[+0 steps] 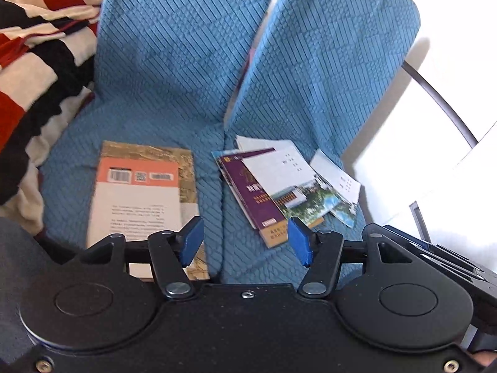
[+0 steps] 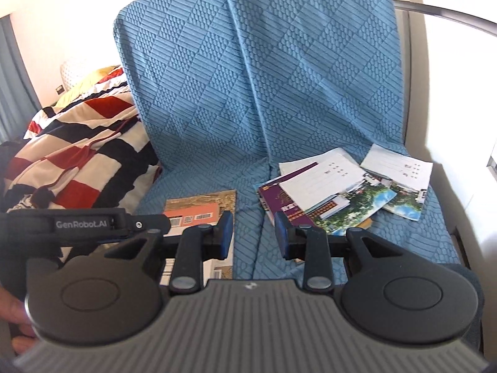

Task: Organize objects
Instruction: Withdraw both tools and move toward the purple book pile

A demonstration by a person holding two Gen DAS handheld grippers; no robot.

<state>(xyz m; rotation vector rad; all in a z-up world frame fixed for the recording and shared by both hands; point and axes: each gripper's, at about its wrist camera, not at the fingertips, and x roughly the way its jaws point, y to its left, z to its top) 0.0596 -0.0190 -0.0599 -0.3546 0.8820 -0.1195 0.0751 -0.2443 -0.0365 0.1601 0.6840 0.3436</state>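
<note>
book: (image 1: 139,192) flat on the blue sofa seat (image 1: 214,242), back cover up, orange band with barcode, just left of the seat seam
booklet pile: (image 1: 273,186) right of the seam, near the book but apart from it; purple booklet (image 1: 248,192) under a white one with a building photo (image 1: 289,183), overlapping, fanned askew
loose booklet: (image 1: 338,186) right of the pile, touching its edge, white top and photo bottom
sofa cover: blue quilted cloth, two back panels (image 2: 279,71) standing behind the book and pile
blanket: (image 1: 34,71) red, white and black stripes, heaped left of the book, edge near it, contact cannot tell
metal tube: (image 1: 441,102) curved, right of the sofa back, against a white wall
left gripper: (image 1: 245,242) above the seam between book and pile; jaws about half open, nothing between the pads (image 1: 192,242), touching nothing
right gripper: (image 2: 253,233) over the seam, in front of the book; jaws narrow but apart, nothing held, no contact seen
in the way: left gripper's body (image 2: 84,223) crosses the right wrist view over the book's near left corner
hand: (image 2: 15,320) part visible at left edge of right wrist view
</note>
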